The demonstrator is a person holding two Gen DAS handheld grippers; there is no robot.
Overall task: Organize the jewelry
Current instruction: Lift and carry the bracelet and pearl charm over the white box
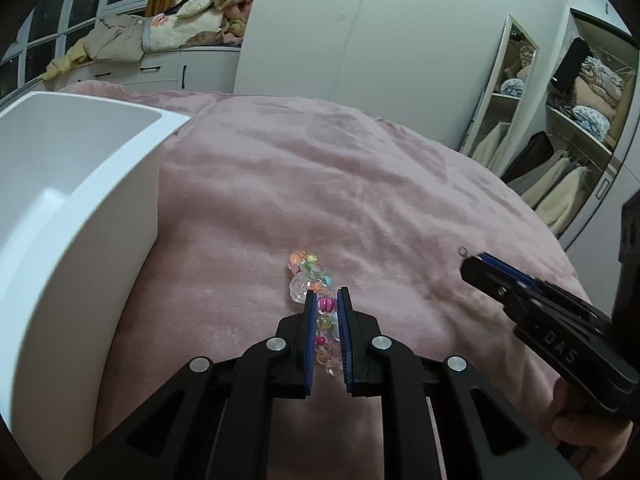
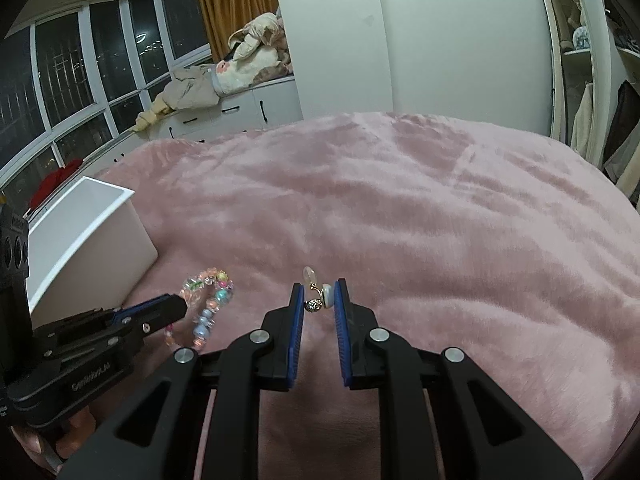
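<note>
A bracelet of coloured beads [image 1: 310,276] lies on the pink blanket [image 1: 320,184]. My left gripper [image 1: 328,300] is shut on the bracelet, a pink bead pinched between its blue pads. The bracelet also shows in the right wrist view [image 2: 208,304], with the left gripper [image 2: 176,306] on it. My right gripper [image 2: 319,294] is shut on a small earring [image 2: 318,298] with a pearl and a gold bead, at blanket level. In the left wrist view the right gripper [image 1: 474,262] is at the right, a small ring of the earring [image 1: 464,253] sticking out.
A white open box [image 1: 60,208] stands on the blanket just left of the left gripper; it also shows in the right wrist view [image 2: 88,232]. A white wardrobe [image 1: 360,40] and open shelves of clothes [image 1: 580,100] stand beyond the bed. Windows and piled bedding are at the far left.
</note>
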